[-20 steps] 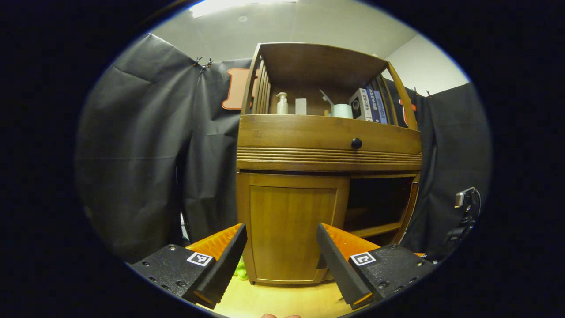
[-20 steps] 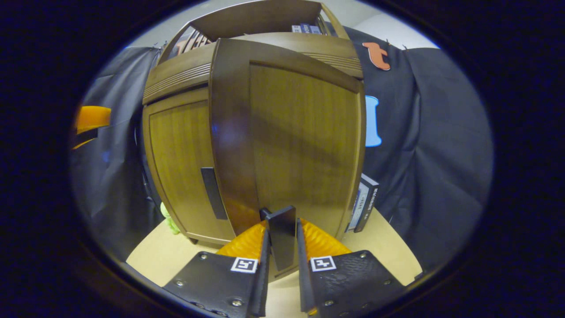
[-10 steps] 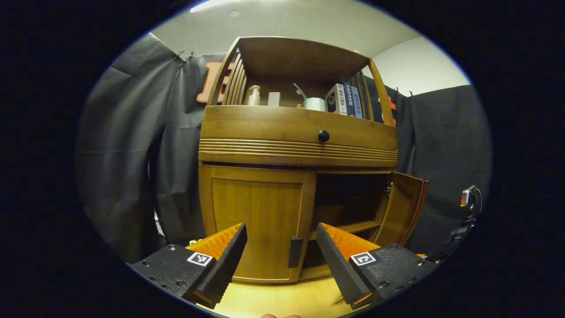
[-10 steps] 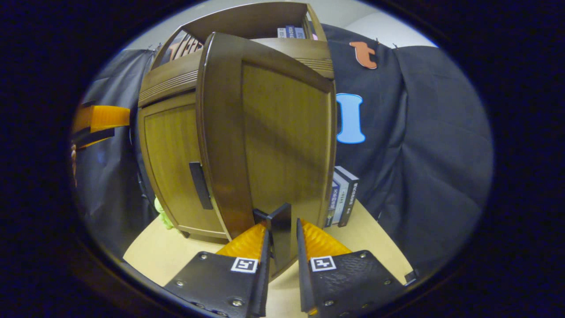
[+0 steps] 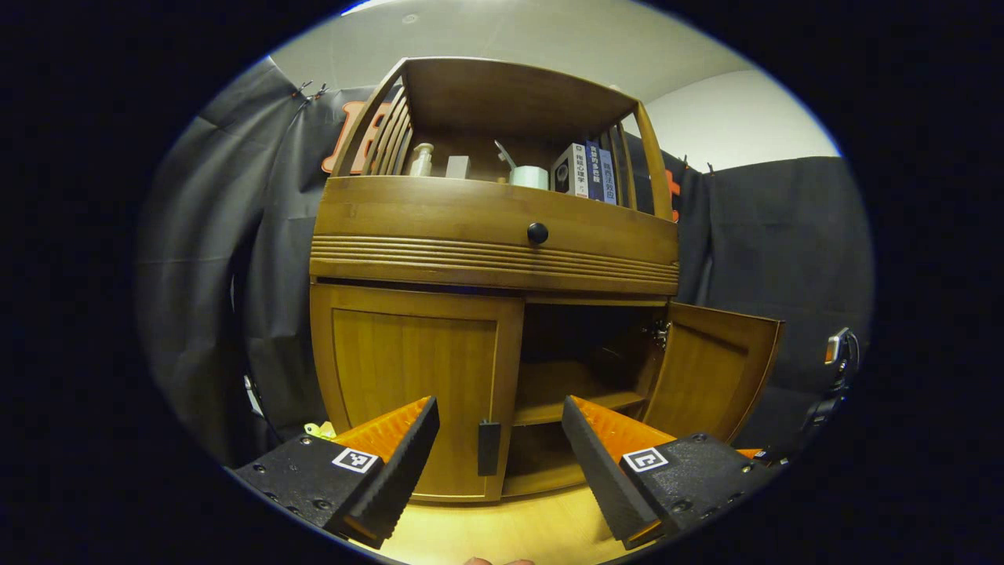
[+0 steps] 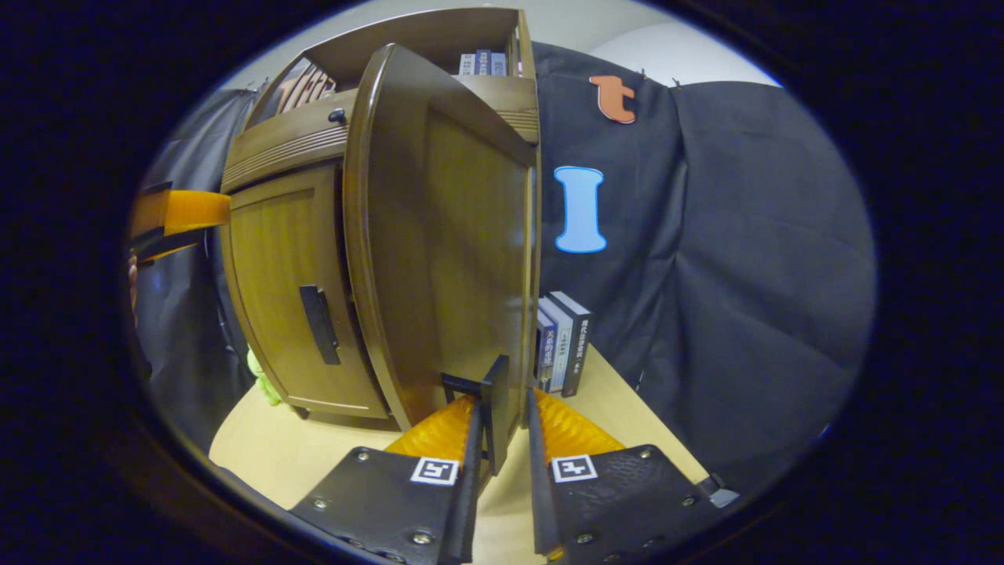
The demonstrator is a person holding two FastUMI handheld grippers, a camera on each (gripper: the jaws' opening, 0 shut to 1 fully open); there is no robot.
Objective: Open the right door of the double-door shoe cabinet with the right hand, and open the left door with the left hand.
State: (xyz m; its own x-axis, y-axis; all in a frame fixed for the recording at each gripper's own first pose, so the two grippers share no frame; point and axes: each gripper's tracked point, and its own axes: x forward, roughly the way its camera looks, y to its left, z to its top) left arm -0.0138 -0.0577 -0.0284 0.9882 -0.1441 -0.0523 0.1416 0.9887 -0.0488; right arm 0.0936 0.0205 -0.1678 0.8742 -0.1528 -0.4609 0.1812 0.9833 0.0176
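1. Now my right gripper [image 6: 500,439] is clamped on the right door's handle [image 6: 494,408]; the right door [image 5: 710,369] stands swung open.
2. My left gripper [image 5: 498,439] hangs spread apart near the shut left door [image 5: 416,384], its handle [image 5: 488,447] between the fingers, untouched.

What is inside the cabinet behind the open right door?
Behind the open right door, the cabinet shows a wooden shelf, bare where visible, and a hinge. The dark back and the part behind the closed left door stay hidden.
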